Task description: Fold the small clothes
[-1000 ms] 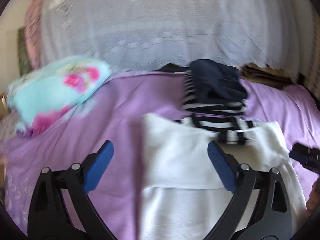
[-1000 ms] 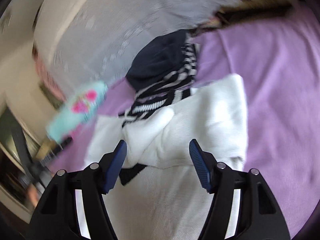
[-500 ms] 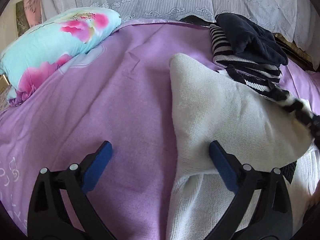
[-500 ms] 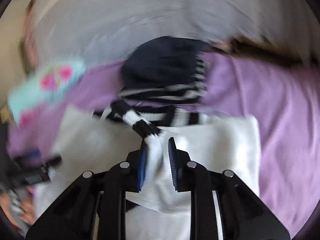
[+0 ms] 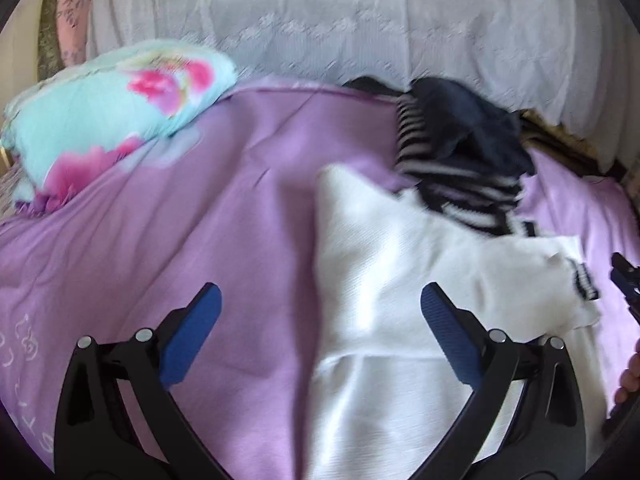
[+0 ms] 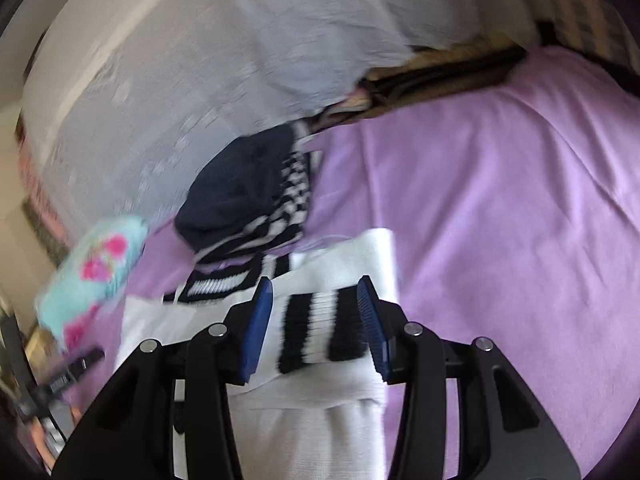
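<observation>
Only pale unreadable marks, purple sheet (image 5: 192, 240).

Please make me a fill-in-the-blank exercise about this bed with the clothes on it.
1. The bedsheet is ___ in colour.
2. The turquoise pillow bears pink ___.
3. The navy garment lies on top of a ___ one.
4. The left tongs stand wide ___.

Missing words: purple; flowers; striped; open.

No text can be read; the pale marks on the purple bedsheet (image 5: 24, 360) are illegible.
</observation>
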Motion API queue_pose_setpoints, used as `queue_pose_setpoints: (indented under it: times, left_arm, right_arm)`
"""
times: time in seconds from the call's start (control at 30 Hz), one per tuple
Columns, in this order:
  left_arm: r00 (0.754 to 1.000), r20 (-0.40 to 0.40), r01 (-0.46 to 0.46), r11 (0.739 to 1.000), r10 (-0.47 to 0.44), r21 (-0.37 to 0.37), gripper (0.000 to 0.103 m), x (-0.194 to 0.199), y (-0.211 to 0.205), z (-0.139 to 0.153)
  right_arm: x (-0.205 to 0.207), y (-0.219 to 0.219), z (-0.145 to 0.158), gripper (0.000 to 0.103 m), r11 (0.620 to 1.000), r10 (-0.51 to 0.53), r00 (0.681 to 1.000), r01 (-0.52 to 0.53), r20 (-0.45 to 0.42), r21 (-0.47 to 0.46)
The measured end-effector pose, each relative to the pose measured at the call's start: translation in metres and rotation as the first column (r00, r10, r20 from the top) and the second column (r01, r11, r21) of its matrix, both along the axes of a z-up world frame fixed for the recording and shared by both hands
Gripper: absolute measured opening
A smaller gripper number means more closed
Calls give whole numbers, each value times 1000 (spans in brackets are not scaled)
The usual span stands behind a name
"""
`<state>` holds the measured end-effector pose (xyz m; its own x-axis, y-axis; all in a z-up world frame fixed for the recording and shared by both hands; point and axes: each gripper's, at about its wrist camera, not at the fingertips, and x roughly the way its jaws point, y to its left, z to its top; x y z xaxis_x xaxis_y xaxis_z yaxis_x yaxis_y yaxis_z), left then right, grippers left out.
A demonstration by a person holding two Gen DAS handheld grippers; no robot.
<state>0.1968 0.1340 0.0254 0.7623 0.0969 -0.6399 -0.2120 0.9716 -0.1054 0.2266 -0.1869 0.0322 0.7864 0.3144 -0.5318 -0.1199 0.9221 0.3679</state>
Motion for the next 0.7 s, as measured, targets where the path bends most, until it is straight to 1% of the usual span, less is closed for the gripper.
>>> queue_pose_setpoints:
  times: [0.07, 0.1, 0.13, 0.17, 0.2, 0.23, 0.27, 0.3, 0.33, 0.37, 0.4, 0.43, 0.47, 0.53, 0.57, 0.6, 0.63, 0.67, 0.7]
  left_arm:
    - [1000, 16, 25, 999, -25, 28, 101, 8, -11, 6]
    - [999, 19, 32, 998, -33, 48, 101, 16, -17, 5]
    - [999, 9, 42, 997, -43, 64, 101, 24, -21, 2]
    - [999, -14, 45, 996, -44, 78, 101, 33, -23, -2]
    - [998, -57, 25, 994, -19, 102, 101, 44, -23, -13]
    - [994, -104, -5, 992, 18, 124, 101, 53, -20, -24]
    - [985, -169, -23, 994, 41, 104, 101, 61, -12, -40]
    - [982, -186, -18, 999, 23, 26, 101, 64, -2, -44]
    - [984, -174, -37, 999, 30, -34, 101, 62, 10, -40]
    - [984, -166, -69, 997, 63, -31, 101, 60, 17, -37]
    - [981, -162, -110, 994, 108, -1, 101, 57, 22, -35]
    - [980, -161, -119, 993, 115, -15, 101, 54, 26, -35]
    - [983, -153, -112, 993, 103, -46, 101, 51, 28, -34]
    - [994, -98, -67, 992, 56, -111, 100, 40, 26, -22]
    - [998, -61, -26, 991, 18, -129, 100, 33, 22, -15]
    - [999, -31, 22, 990, -27, -137, 101, 28, 16, -8]
    - [997, -16, 66, 988, -69, -141, 101, 24, 9, -6]
    - [991, -19, 128, 982, -132, -141, 101, 23, -2, -5]
    - [984, -44, 165, 978, -172, -128, 101, 25, -10, -8]
  right_arm:
    - [14, 16, -9, 45, 995, 96, 994, -95, -49, 16]
    - [23, 22, -19, 45, 991, 132, 986, -131, -105, 13]
    - [32, 23, -31, 44, 991, 132, 978, -134, -162, 3]
    - [37, 19, -38, 39, 992, 125, 975, -123, -186, 22]
    - [40, 9, -42, 26, 992, 114, 975, -102, -193, 72]
    - [43, 0, -41, 19, 992, 95, 974, -76, -207, 98]
    - [42, -8, -39, 15, 995, 59, 978, -42, -202, 89]
    - [38, -16, -35, 15, 998, -7, 984, 17, -176, 56]
    - [34, -20, -33, 16, 997, -42, 986, 51, -162, 50]
    - [29, -22, -30, 19, 996, -48, 988, 59, -148, 68]
    - [25, -19, -27, 19, 997, -25, 992, 35, -127, 76]
    - [22, -12, -21, 19, 998, 3, 995, 4, -101, 66]
    - [19, -2, -16, 19, 999, 37, 997, -35, -73, 40]
    - [15, 21, -12, 21, 992, 125, 991, -125, -55, 6]
    - [14, 28, -13, 27, 988, 155, 986, -156, -64, -5]
    - [16, 35, -16, 35, 984, 175, 981, -178, -82, -25]
    - [21, 40, -26, 40, 980, 180, 975, -188, -131, -57]
    - [25, 42, -34, 43, 978, 185, 966, -199, -180, -60]
    - [27, 38, -38, 43, 979, 195, 963, -204, -189, -30]
